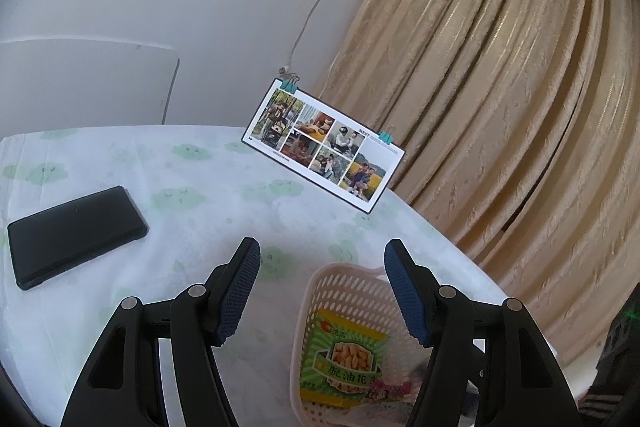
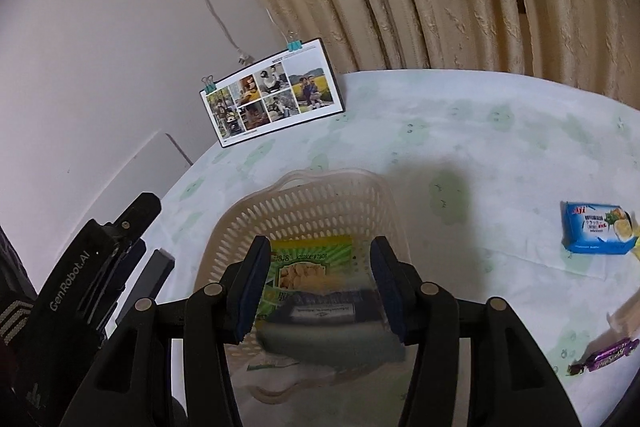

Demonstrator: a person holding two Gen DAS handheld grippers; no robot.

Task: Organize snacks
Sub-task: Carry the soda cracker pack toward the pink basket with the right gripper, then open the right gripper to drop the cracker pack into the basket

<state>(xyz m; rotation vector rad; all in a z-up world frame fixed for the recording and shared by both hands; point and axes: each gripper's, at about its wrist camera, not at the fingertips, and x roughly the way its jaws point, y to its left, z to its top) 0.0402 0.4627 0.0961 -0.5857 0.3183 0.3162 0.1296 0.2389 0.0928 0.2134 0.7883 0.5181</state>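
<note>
Beige curtains and a pale wall stand behind my round table (image 2: 500, 131), which wears a white cloth printed with green clouds. A photo calendar (image 1: 322, 145) held by teal binder clips stands at the far edge. A black phone (image 1: 76, 235) lies flat near the left edge.

My left gripper (image 1: 322, 291) hangs over the cloth with its blue-padded jaws wide apart and nothing between them. My right gripper (image 2: 316, 287) is poised above the cream plastic basket (image 2: 304, 203), its jaws also spread. A blurred dark packet (image 2: 324, 311) sits between them; I cannot tell whether it is gripped or already dropping, though the open jaws suggest a release. A green peanut packet (image 1: 344, 355) already lies inside the basket.

Two snacks remain on the cloth: a blue cracker packet (image 2: 596, 227) near the right edge, and a purple wrapped candy (image 2: 606, 354) nearer me, also on the right.

I judge this to be the dropping-off step. Next, my right gripper should lift clear of the basket, swing right, and close on the cracker packet or the candy.
</note>
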